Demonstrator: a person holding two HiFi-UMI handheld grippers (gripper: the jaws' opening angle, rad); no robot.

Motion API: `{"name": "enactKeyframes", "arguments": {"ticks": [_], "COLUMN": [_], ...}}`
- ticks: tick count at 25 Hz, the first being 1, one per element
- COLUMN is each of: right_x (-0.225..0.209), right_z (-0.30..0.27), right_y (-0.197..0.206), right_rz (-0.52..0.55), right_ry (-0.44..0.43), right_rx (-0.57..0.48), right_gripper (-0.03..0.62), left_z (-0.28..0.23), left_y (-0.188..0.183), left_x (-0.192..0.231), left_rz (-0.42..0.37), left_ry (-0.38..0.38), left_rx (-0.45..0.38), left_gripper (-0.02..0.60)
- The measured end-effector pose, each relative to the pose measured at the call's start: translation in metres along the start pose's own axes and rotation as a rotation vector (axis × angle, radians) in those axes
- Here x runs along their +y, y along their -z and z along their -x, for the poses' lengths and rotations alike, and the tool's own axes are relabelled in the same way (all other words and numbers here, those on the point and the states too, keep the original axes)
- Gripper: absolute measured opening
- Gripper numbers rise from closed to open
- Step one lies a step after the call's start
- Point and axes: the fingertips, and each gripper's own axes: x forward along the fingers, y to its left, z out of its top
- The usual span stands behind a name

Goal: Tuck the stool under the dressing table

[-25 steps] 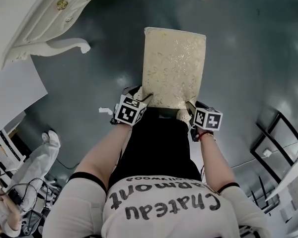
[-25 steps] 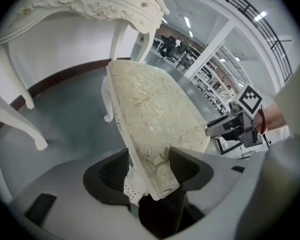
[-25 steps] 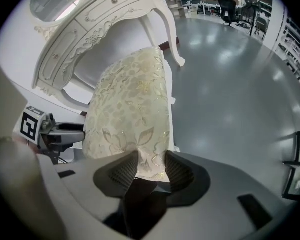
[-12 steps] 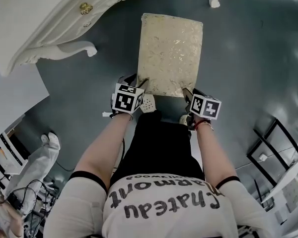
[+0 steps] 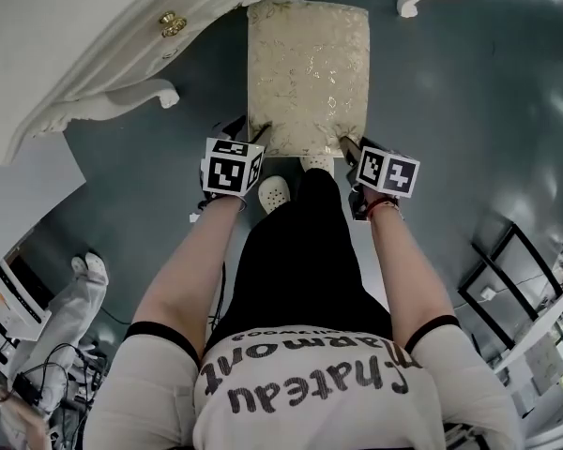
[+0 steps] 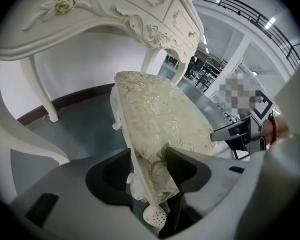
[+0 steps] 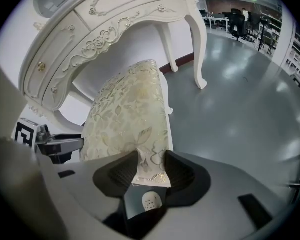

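My left hand-held gripper (image 6: 147, 166) is clenched on the near left corner of the stool (image 5: 308, 73), with one jaw on the cream, gold-patterned cushion top and the other against its side. My right hand-held gripper (image 7: 150, 170) is grasping the near right corner in the same way, the fabric edge pinched between its two dark pads. Both point steeply down from my outstretched arms. The stool stands on the grey floor (image 5: 469, 111) straight in front of me. Its long side runs away from me, and its far end sits right at the front edge of the white carved dressing table (image 5: 84, 54), between that table's curved legs. Most of the cushion is out in the open. One white shoe (image 5: 274, 193) shows just behind the stool's near edge, between my two grippers.
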Motion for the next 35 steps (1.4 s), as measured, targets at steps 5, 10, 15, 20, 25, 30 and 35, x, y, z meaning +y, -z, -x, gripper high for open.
{"name": "enactKeyframes", "arguments": {"ticks": [5,10,15,20,25,30,35], "right_x": [0.005,0.009,0.01,0.016,0.033,0.039,0.064], "right_z": [-0.004,-0.014,-0.022,-0.033,-0.045,-0.054,-0.066], "right_y": [-0.028,-0.07,-0.111,-0.146,-0.179,-0.215,-0.243], "right_rz": [0.015,0.045,0.093,0.106,0.107,0.101,0.107], "right_ry": [-0.006,0.017,-0.01,-0.043,-0.083,-0.09,-0.111], "right_rx": [-0.065,-0.102,-0.101,-0.095,-0.129,-0.188,-0.235], "right_gripper": [0.19,0.19,0.19,0.193,0.193,0.193,0.193], "left_z": [-0.002,-0.008,-0.014,-0.016,-0.015,-0.013,-0.003], "left_y": [-0.02,-0.051,-0.08,-0.105,-0.129,-0.158,-0.158], "left_x": [0.012,0.026,0.035,0.05,0.075,0.089,0.08], "left_rz": [0.067,0.119,0.125,0.182,0.252,0.295,0.271], "left_ry": [-0.021,-0.088,-0.148,-0.184,-0.233,-0.281,-0.243], "left_rx": [-0.049,-0.121,-0.177,-0.23,-0.281,-0.375,-0.403], "left_gripper": [0.227,0.225,0.215,0.215,0.212,0.212,0.212]}}
